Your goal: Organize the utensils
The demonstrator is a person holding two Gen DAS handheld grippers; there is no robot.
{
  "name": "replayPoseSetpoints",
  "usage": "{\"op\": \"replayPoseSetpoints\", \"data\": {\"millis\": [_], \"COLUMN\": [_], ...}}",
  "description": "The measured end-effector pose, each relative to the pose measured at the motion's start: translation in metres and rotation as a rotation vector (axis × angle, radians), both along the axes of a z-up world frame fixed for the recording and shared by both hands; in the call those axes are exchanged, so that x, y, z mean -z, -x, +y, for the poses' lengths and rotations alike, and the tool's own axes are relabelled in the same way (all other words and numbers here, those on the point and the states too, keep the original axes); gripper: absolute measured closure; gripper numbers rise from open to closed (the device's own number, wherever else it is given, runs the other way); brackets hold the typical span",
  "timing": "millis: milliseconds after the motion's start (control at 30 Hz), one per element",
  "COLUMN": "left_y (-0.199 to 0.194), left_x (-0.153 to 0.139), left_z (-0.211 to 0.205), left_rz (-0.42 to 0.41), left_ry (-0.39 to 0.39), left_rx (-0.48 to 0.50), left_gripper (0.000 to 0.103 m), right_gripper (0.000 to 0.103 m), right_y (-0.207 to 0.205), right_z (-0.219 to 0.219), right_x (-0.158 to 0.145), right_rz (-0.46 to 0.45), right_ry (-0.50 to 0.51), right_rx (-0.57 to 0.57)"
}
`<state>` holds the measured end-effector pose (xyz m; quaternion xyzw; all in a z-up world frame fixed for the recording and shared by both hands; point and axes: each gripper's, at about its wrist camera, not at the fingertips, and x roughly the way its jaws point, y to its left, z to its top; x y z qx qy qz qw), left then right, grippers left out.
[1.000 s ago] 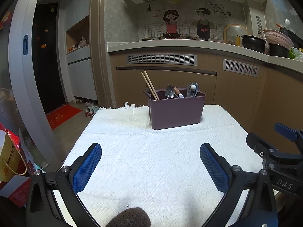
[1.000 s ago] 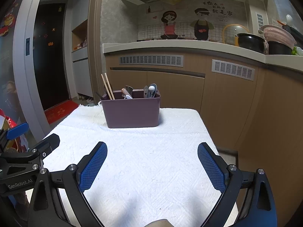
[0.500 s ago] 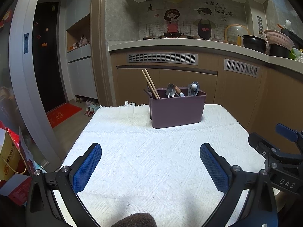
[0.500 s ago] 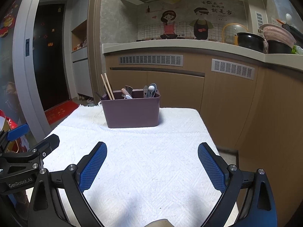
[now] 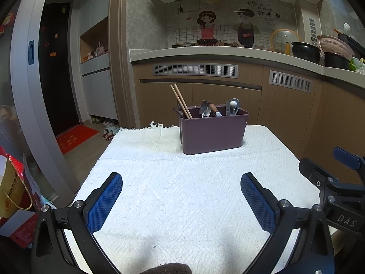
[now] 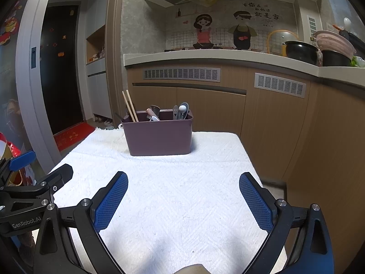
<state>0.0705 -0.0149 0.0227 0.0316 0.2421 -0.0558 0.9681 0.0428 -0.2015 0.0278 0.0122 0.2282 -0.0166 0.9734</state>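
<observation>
A purple utensil bin (image 5: 213, 132) stands at the far side of a table under a white towel (image 5: 182, 194). It holds wooden chopsticks (image 5: 181, 101), a metal spoon (image 5: 205, 109), a wooden-handled utensil and grey utensils (image 5: 233, 106). The bin also shows in the right wrist view (image 6: 158, 135). My left gripper (image 5: 181, 199) is open and empty over the near towel, well short of the bin. My right gripper (image 6: 183, 202) is open and empty beside it, to its right; it also shows in the left wrist view (image 5: 330, 182).
Brown kitchen cabinets and a counter (image 5: 228, 52) stand behind the table, with pots and a pink colander (image 5: 333, 48) at the right. A red and yellow bag (image 5: 13, 187) sits on the floor left of the table. The left gripper's body shows in the right wrist view (image 6: 34, 189).
Both grippers stay open and empty. The left wrist view has risen slightly; the bin sits a little lower in its frame. The right view is almost unchanged.
</observation>
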Motion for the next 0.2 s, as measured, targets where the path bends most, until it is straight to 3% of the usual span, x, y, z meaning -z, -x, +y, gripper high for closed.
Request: {"op": "replayPoseSetpoints", "data": {"millis": [200], "left_y": [0.0004], "left_x": [0.0034], "left_z": [0.0014], "left_rz": [0.016], "left_ry": [-0.001], "left_rx": [-0.001], "left_gripper": [0.000], "right_gripper": [0.004], "right_y": [-0.0003], "right_z": [0.0001], "right_x": [0.0003], "right_rz": [0.000], "right_ry": [0.001], "right_rx": [0.003]}}
